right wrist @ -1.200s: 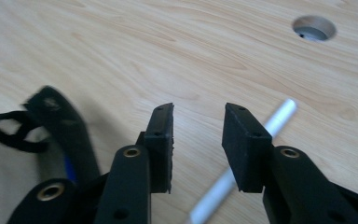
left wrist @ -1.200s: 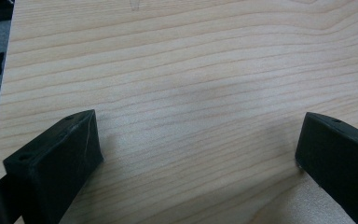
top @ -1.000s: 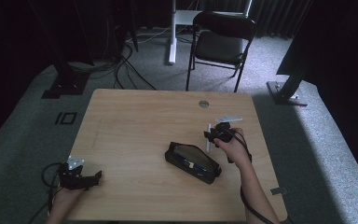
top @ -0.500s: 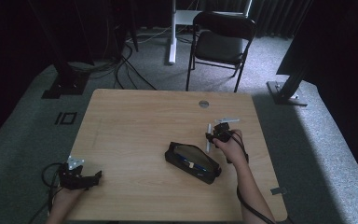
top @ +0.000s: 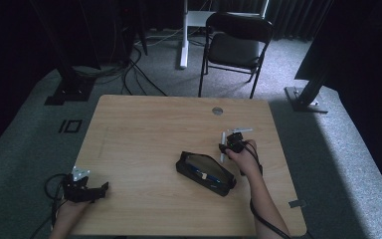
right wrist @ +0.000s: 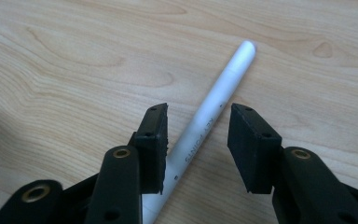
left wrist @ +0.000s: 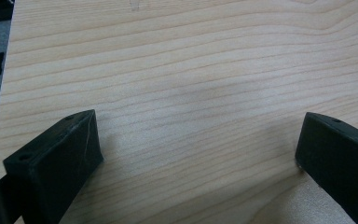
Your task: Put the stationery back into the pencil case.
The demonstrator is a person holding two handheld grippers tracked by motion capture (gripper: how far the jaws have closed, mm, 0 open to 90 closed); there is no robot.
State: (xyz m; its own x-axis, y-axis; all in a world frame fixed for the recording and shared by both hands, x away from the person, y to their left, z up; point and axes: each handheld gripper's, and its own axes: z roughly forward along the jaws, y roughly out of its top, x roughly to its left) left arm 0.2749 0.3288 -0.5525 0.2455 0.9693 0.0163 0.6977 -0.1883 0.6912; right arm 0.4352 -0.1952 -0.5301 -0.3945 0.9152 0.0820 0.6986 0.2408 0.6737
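Note:
A white pen point(right wrist: 228, 77) lies flat on the wooden table point(top: 144, 129), right of centre, seen also as the thin white pen point(top: 222, 147) in the high view. My right gripper point(right wrist: 198, 121) straddles its lower half, jaws apart on either side with a gap to each pad. In the high view the right gripper point(top: 229, 145) points down at the pen. A black pencil case point(top: 205, 173) lies open just left of that hand. My left gripper point(top: 98, 189) rests at the table's front left, and in its own view the left gripper point(left wrist: 198, 154) is wide open over bare wood.
A round cable hole point(top: 217, 110) sits near the table's far edge. A black folding chair point(top: 236, 45) stands behind the table. Cables point(top: 139, 64) and stand feet point(top: 306, 97) lie on the grey carpet around it.
My right gripper has sunk a little closer to the table over the pen. The left gripper and the pencil case have kept still.

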